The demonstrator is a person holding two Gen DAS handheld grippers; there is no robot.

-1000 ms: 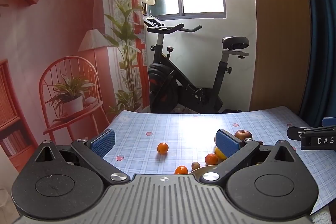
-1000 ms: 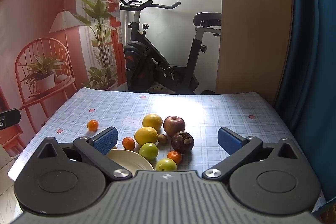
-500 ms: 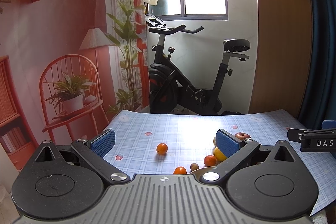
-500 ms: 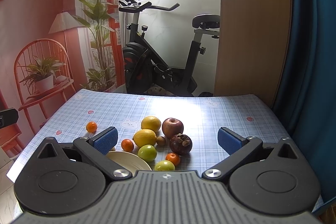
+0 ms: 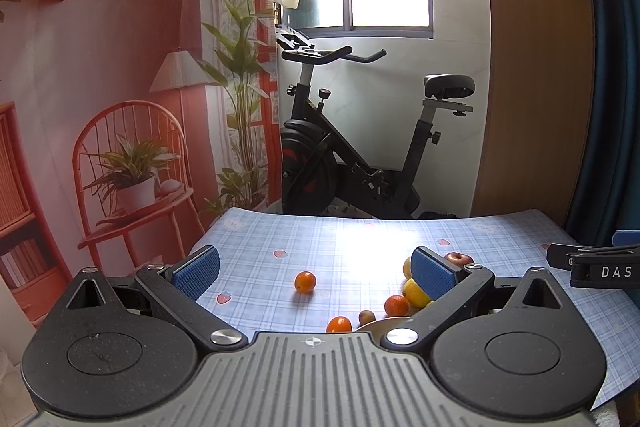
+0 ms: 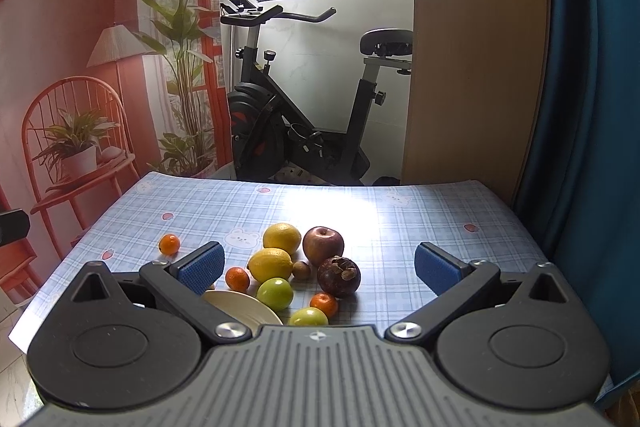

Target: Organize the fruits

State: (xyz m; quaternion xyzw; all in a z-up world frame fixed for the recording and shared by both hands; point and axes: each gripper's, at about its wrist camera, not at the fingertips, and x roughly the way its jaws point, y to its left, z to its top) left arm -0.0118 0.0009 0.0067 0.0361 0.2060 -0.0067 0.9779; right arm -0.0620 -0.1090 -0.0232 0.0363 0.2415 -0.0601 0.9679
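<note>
While both grippers hang spread wide and empty above the near edge of the table (image 6: pixel 420 211), no fruit looks sorted yet, so I judge the task to be at its opening approach. The right gripper (image 6: pixel 318 265) looks down on a cream plate (image 6: pixel 244 305), which I take to be the destination; it lies bare at the near side. Taking that plate as landmark: two green fruits (image 6: pixel 275 293) sit just beside its right rim, a small orange (image 6: pixel 237 278) just behind it, two lemons (image 6: pixel 270 264) further behind, then a red apple (image 6: pixel 323 246) and a dark mangosteen (image 6: pixel 339 275) to the right. One stray orange (image 5: pixel 305 281) lies well apart to the left, in front of the left gripper (image 5: pixel 316 273). Next move, in my judgement: lower one gripper around a nearby fruit, close gently since round fruit rolls, and lift it onto the plate.
</note>
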